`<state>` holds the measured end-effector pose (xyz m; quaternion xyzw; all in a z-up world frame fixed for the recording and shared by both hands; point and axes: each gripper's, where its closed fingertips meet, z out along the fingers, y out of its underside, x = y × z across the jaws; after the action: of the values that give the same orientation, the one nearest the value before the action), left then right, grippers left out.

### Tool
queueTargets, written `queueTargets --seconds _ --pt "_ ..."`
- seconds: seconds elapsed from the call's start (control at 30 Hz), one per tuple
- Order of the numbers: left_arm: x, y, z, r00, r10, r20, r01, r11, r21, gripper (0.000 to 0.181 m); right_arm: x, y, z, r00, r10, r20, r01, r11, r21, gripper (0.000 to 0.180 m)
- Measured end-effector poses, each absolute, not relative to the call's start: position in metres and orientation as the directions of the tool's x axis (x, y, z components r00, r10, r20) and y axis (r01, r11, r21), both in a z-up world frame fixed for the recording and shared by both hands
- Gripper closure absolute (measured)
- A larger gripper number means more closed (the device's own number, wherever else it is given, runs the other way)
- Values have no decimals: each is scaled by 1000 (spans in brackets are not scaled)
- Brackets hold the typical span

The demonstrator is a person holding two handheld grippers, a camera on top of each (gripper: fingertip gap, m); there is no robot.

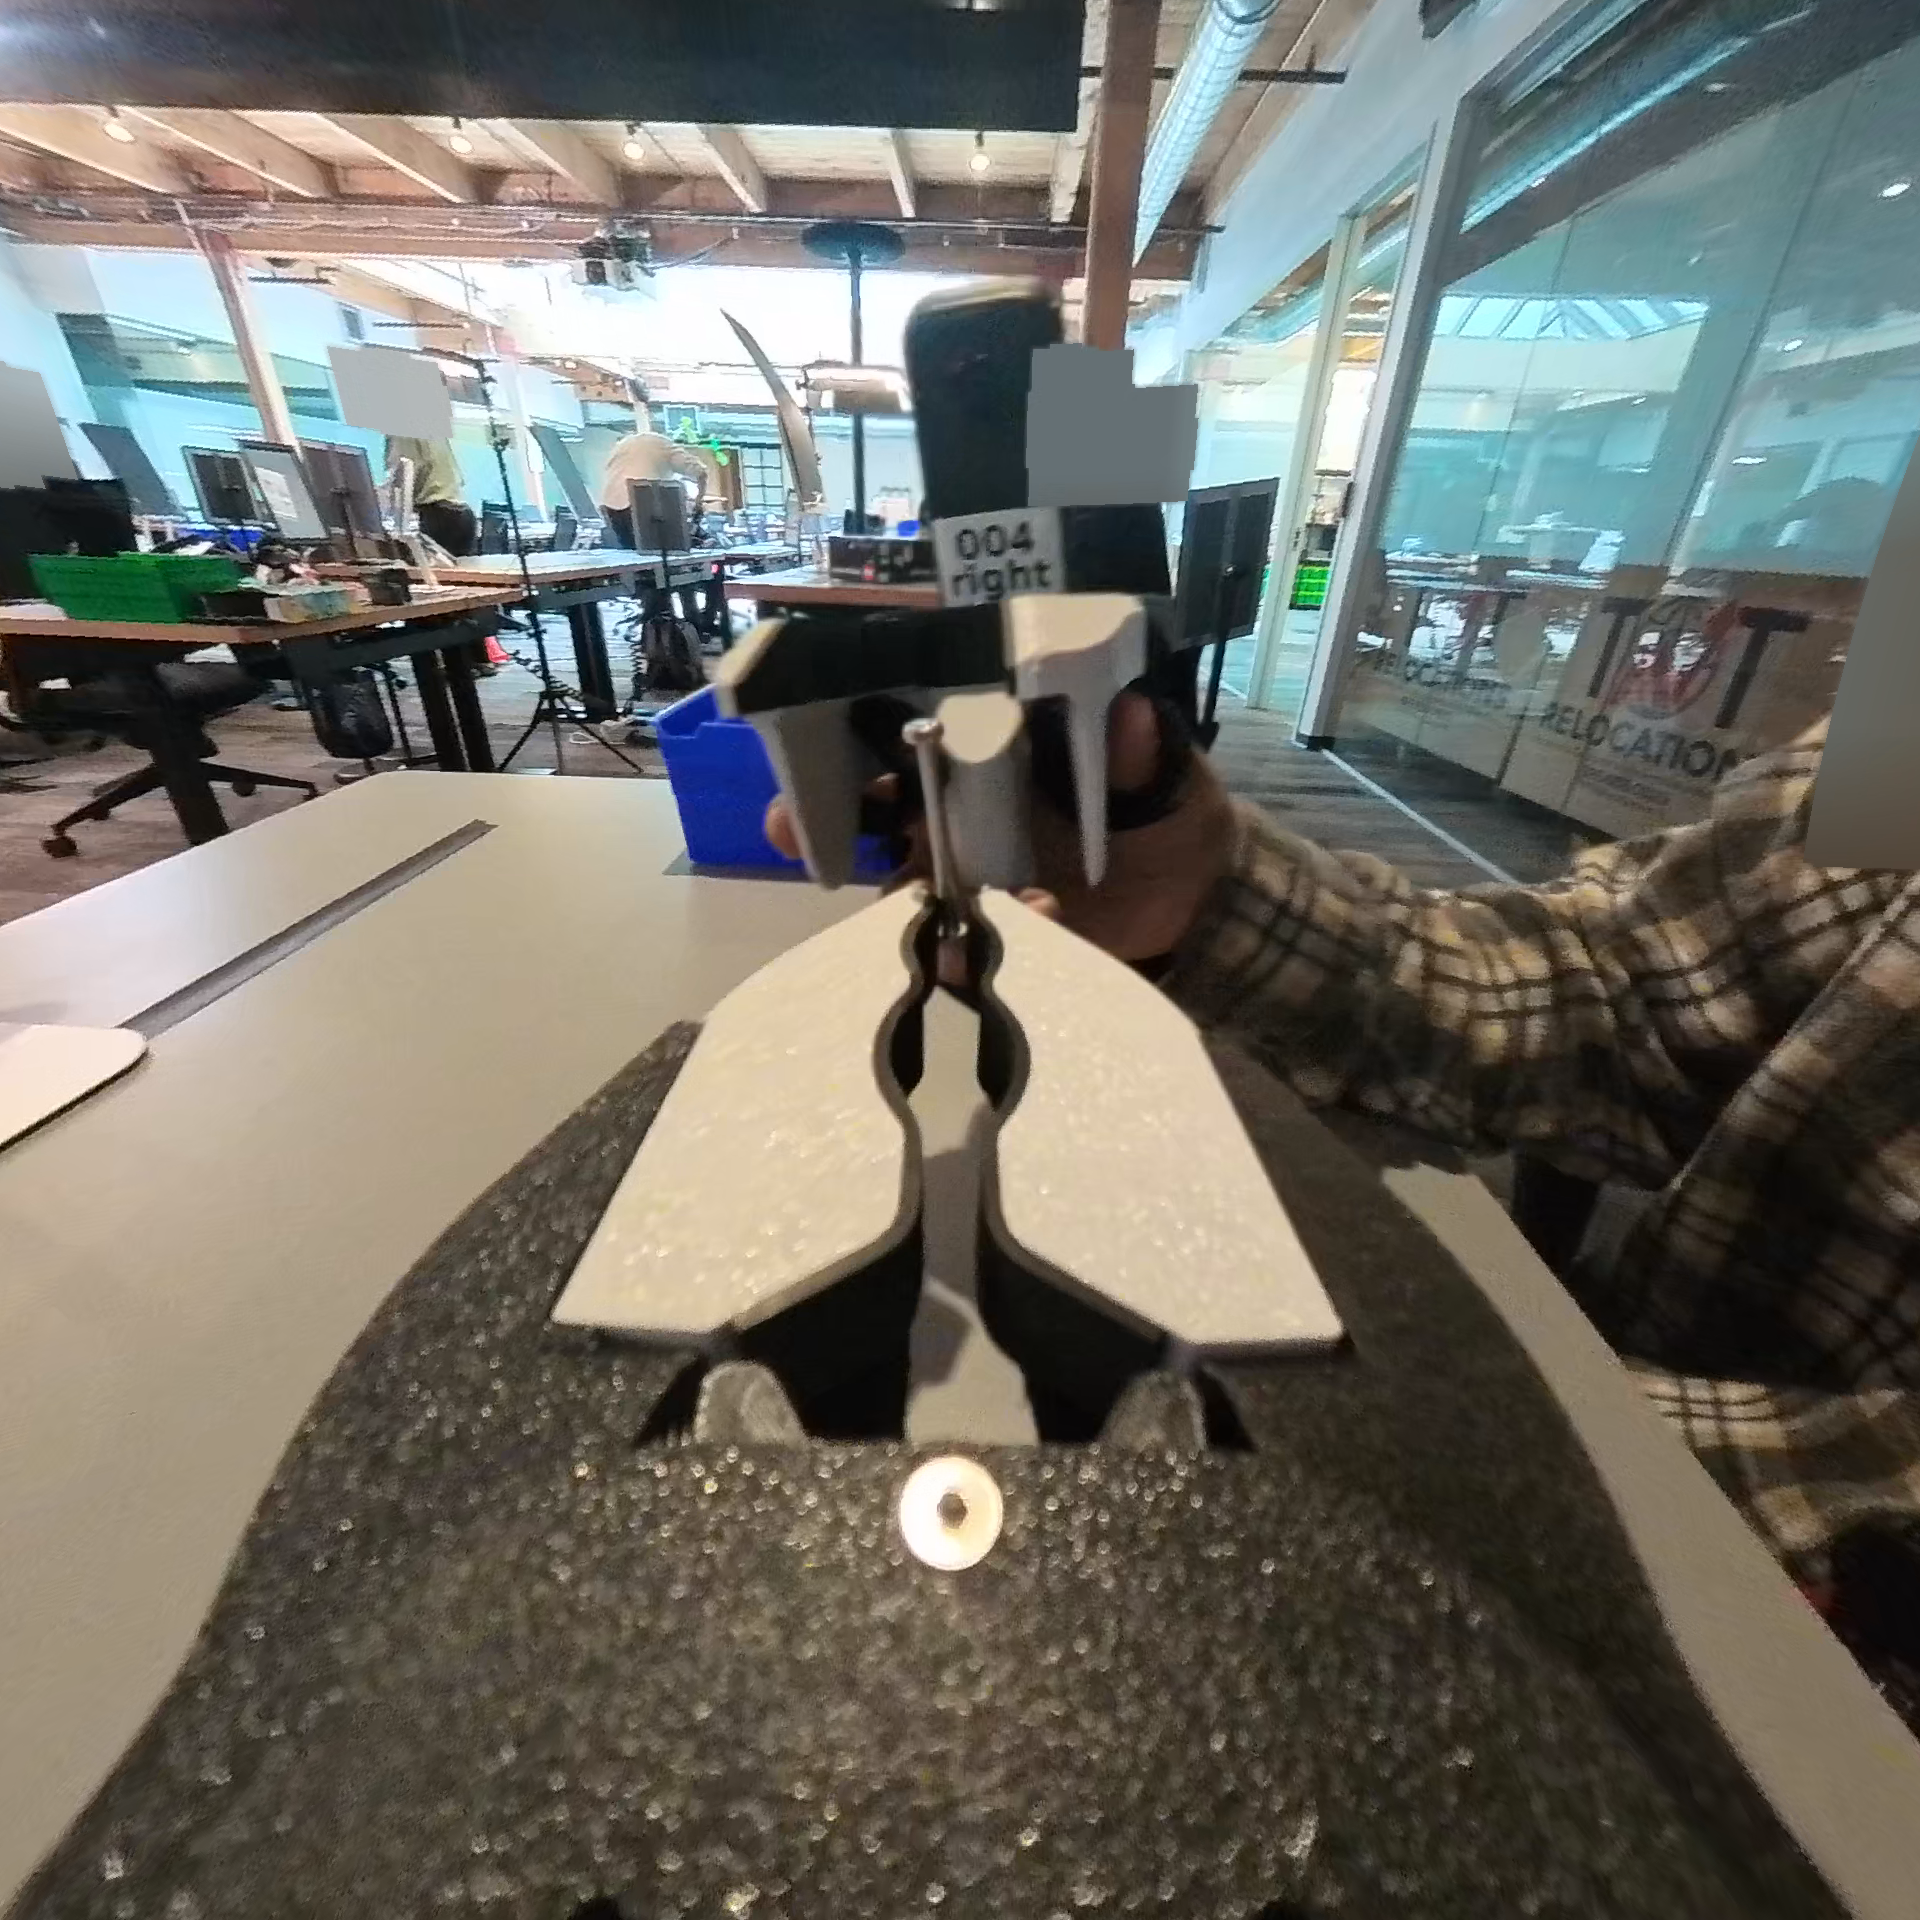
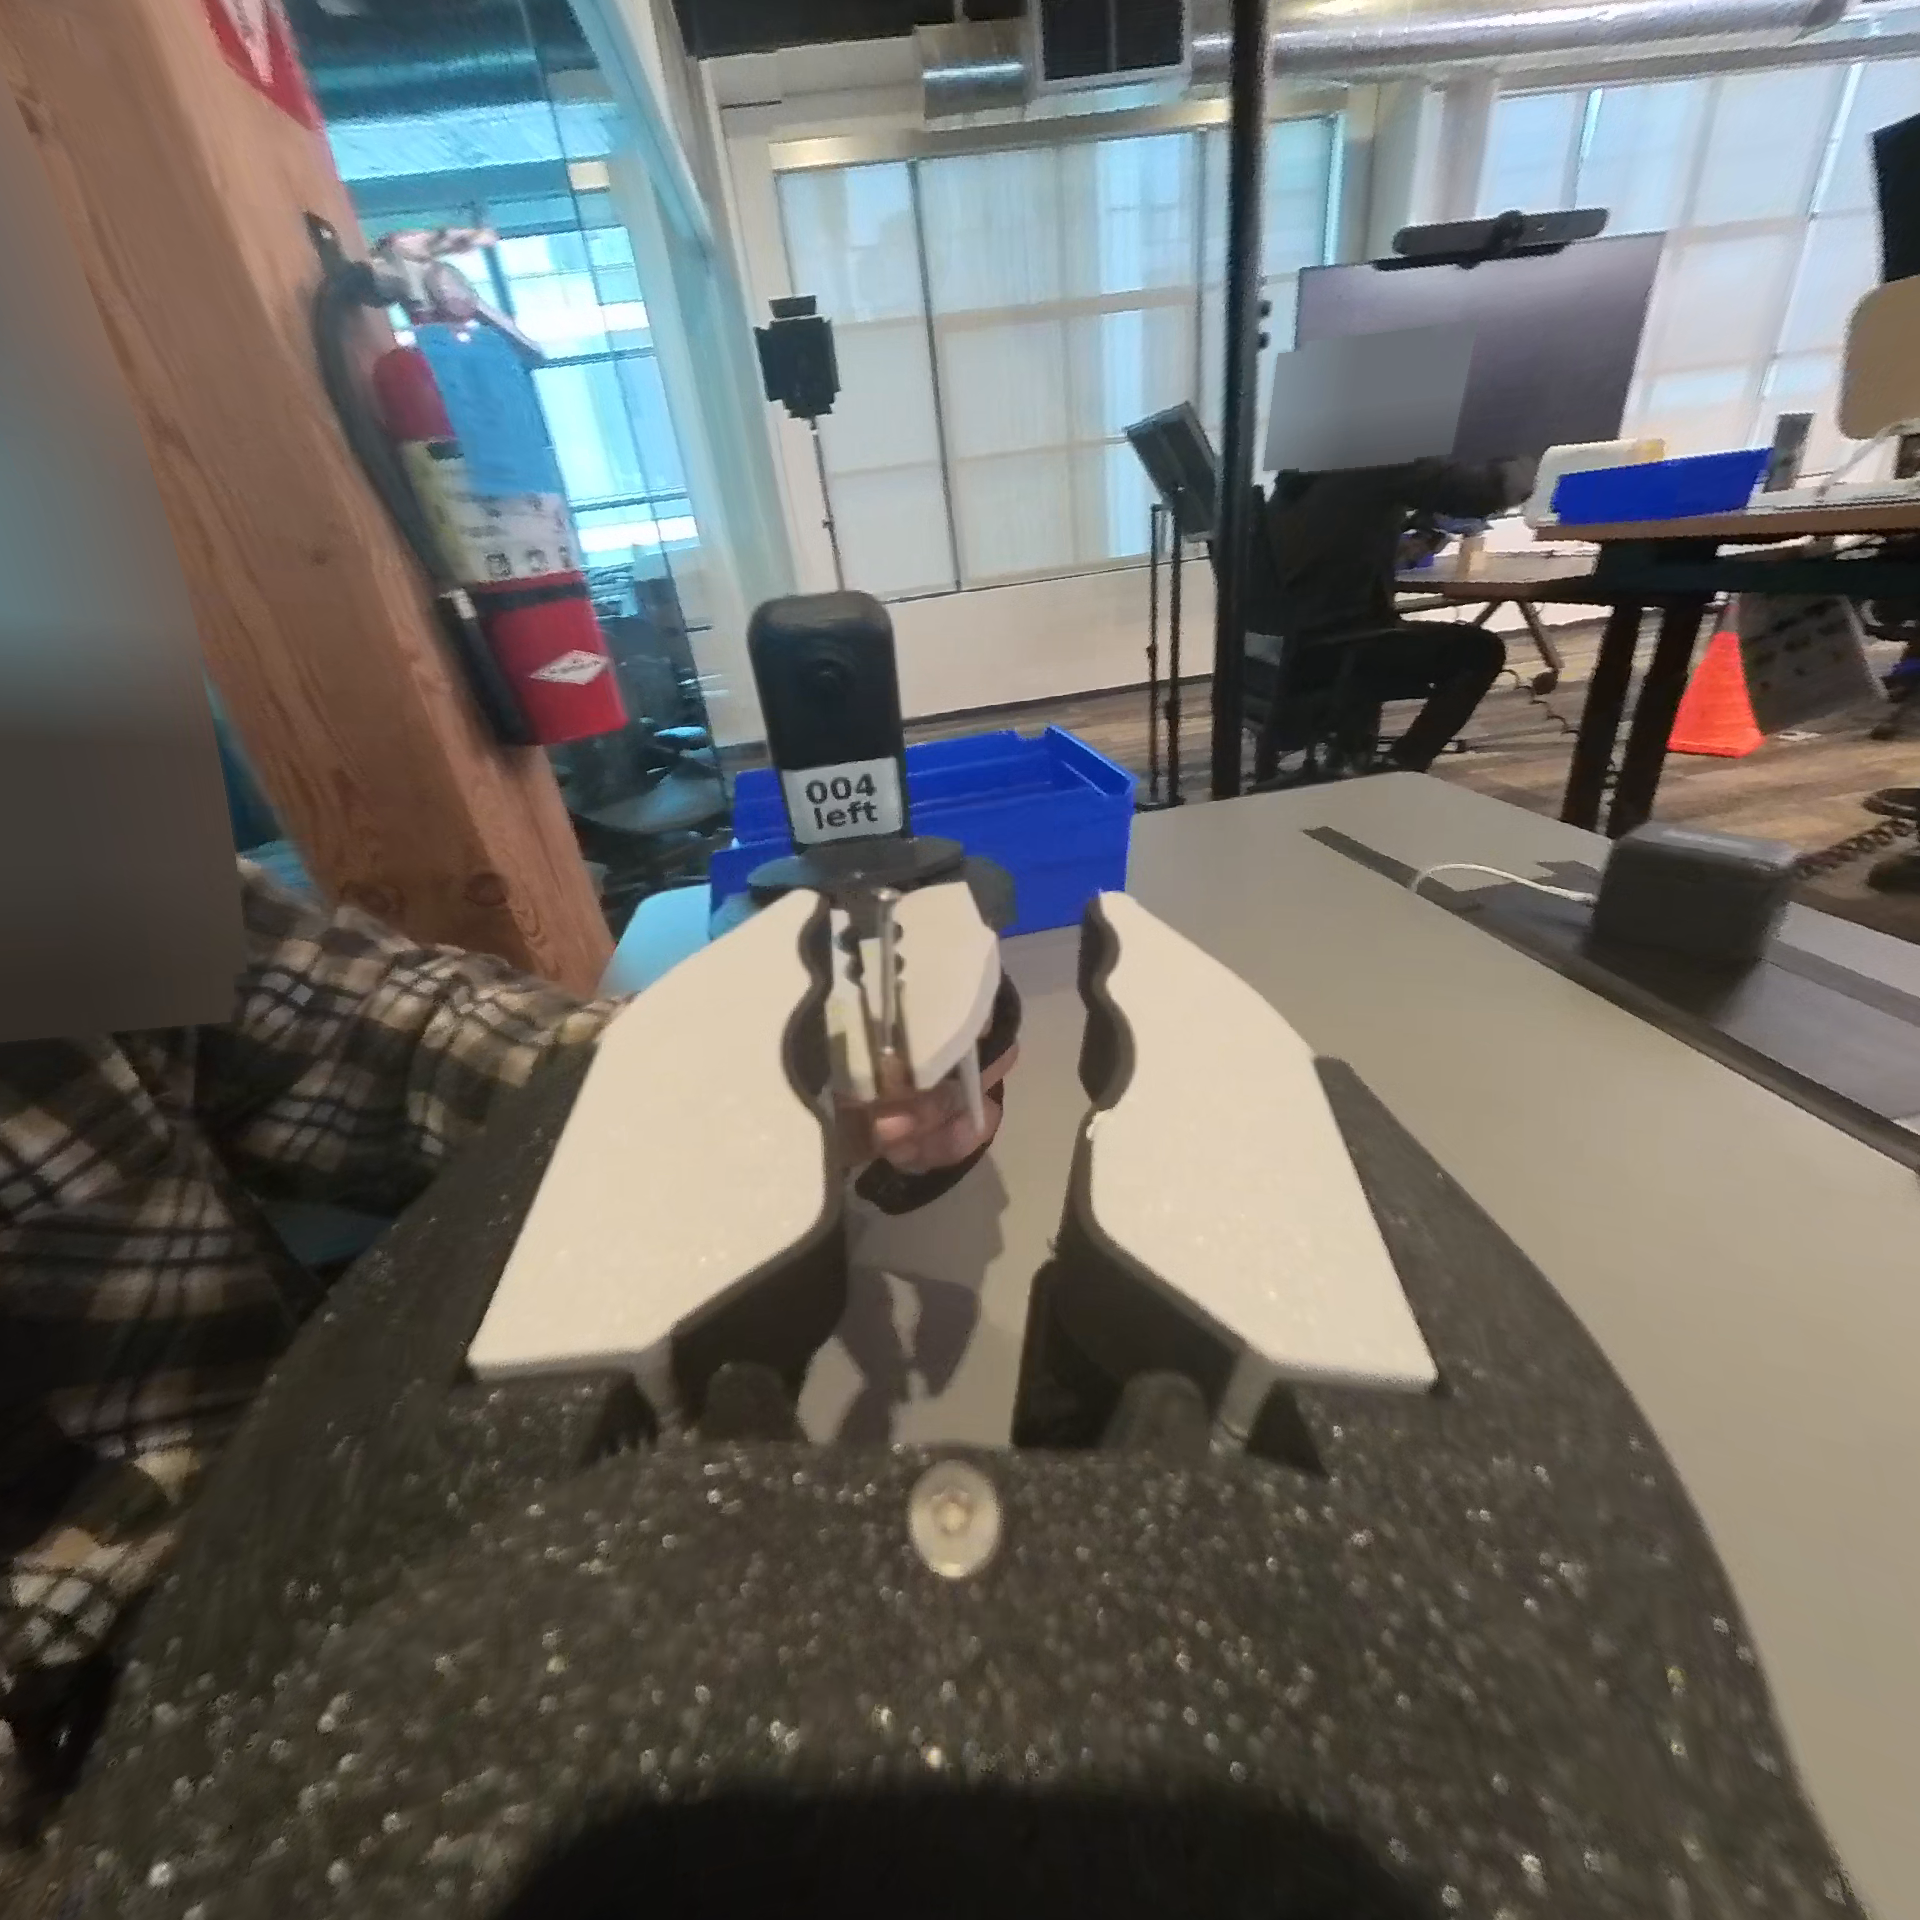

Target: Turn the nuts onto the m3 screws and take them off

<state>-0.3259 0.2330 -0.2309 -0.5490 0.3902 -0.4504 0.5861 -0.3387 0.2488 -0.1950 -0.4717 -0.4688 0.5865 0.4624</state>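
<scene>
My left gripper point(image 1: 948, 920) is shut on the lower end of a thin silver M3 screw point(image 1: 932, 810), which stands up from the fingertips with its round head on top. A small shiny bit sits at the grip; I cannot tell whether it is a nut. My right gripper point(image 2: 951, 925) is open and empty, its fingers point(image 2: 707, 1122) on either side of the left gripper point(image 2: 894, 1081) and the screw point(image 2: 883, 987). In the left wrist view the right gripper point(image 1: 966, 842) hangs open just behind the screw, held by a hand.
The grey table point(image 1: 312, 1143) has a dark slot point(image 1: 312, 914) and a white flat piece point(image 1: 52, 1070) at the left edge. A blue bin point(image 2: 1018, 821) stands past the table's far edge. A small dark box with a white cable point(image 2: 1688, 904) sits at right. A plaid sleeve point(image 1: 1558, 1039) reaches in. Less than 4 cm separates the two grippers' tips.
</scene>
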Motion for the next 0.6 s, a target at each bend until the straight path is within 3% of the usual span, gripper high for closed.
queueTargets --seconds 0.27,0.6 --pt "-328 236 -230 325 -945 26 94 5 -996 177 -344 239 -193 30 993 -118 -77 -115 -990 149" --pt "-326 233 -228 315 -949 16 91 14 -996 177 -357 234 -197 -24 989 -146 -42 -147 -988 158"
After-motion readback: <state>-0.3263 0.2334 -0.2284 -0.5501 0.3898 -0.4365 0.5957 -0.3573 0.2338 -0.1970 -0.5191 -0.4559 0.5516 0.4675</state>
